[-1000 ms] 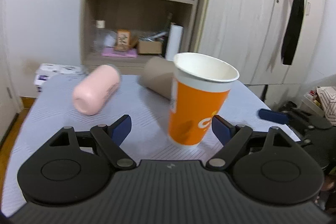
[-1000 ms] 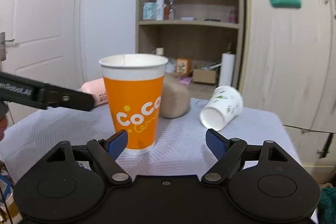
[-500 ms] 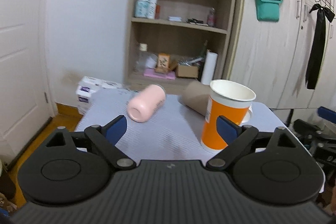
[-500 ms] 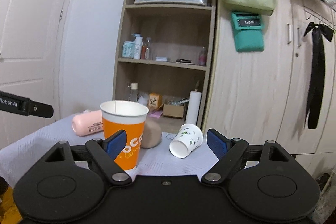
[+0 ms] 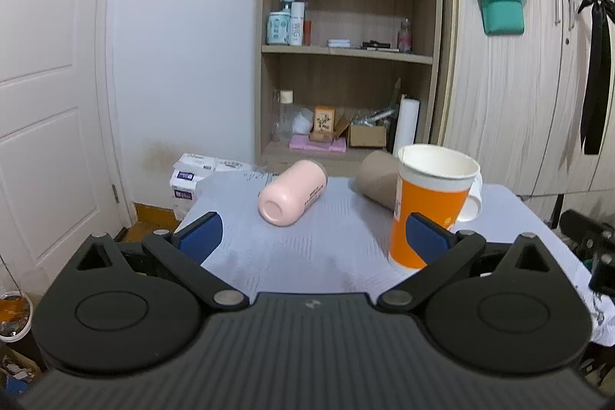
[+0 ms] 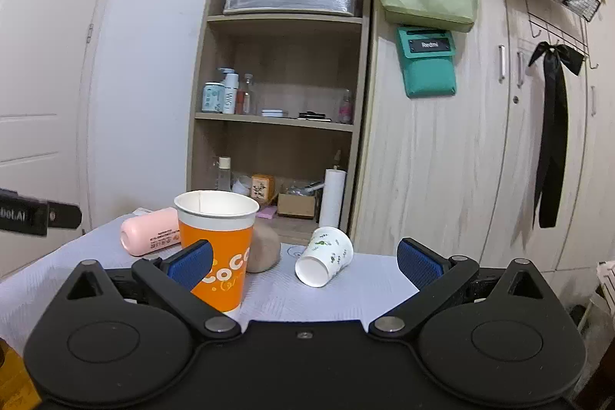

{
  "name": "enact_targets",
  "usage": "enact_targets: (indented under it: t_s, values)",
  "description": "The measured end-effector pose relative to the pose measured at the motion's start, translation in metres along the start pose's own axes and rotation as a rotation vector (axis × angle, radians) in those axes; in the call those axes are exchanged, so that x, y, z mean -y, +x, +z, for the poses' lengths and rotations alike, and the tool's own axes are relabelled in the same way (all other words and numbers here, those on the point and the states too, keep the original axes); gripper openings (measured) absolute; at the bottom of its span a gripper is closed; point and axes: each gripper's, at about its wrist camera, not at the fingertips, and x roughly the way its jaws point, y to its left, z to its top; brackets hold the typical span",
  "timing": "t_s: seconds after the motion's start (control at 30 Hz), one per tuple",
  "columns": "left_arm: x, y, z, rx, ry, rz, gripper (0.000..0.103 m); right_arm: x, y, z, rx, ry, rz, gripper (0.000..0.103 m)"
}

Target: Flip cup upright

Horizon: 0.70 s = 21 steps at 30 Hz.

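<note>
An orange paper cup (image 5: 430,202) stands upright on the grey table (image 5: 315,248); it also shows in the right wrist view (image 6: 219,241). A pink cup (image 5: 294,193) lies on its side behind it, seen too in the right wrist view (image 6: 152,231). A tan cup (image 5: 378,179) lies on its side, as does a white leaf-print cup (image 6: 324,256). My left gripper (image 5: 311,235) is open and empty, back from the cups. My right gripper (image 6: 305,262) is open and empty, also back from them.
A wooden shelf unit (image 6: 284,102) with bottles and boxes stands behind the table, next to wooden cabinets (image 6: 461,160). A white door (image 5: 50,102) is at left. Tissue packs (image 5: 196,175) lie on the floor by the table's far left corner.
Both grippers have drawn back and up from the orange cup, which stays upright on the table. The cups now look smaller and farther in both views.
</note>
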Motion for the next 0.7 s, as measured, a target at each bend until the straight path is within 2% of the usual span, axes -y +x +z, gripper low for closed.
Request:
enact_targets:
  t_s: [0.3, 0.7]
  values:
    - [0.005, 0.004, -0.006, -0.05, 0.039, 0.015, 0.103, 0.006, 0.0, -0.004, -0.043, 0.04, -0.051, 0.103]
    - [0.007, 0.0, -0.007, -0.078, 0.066, 0.008, 0.103, -0.005, -0.008, 0.001, -0.052, 0.002, -0.09, 0.103]
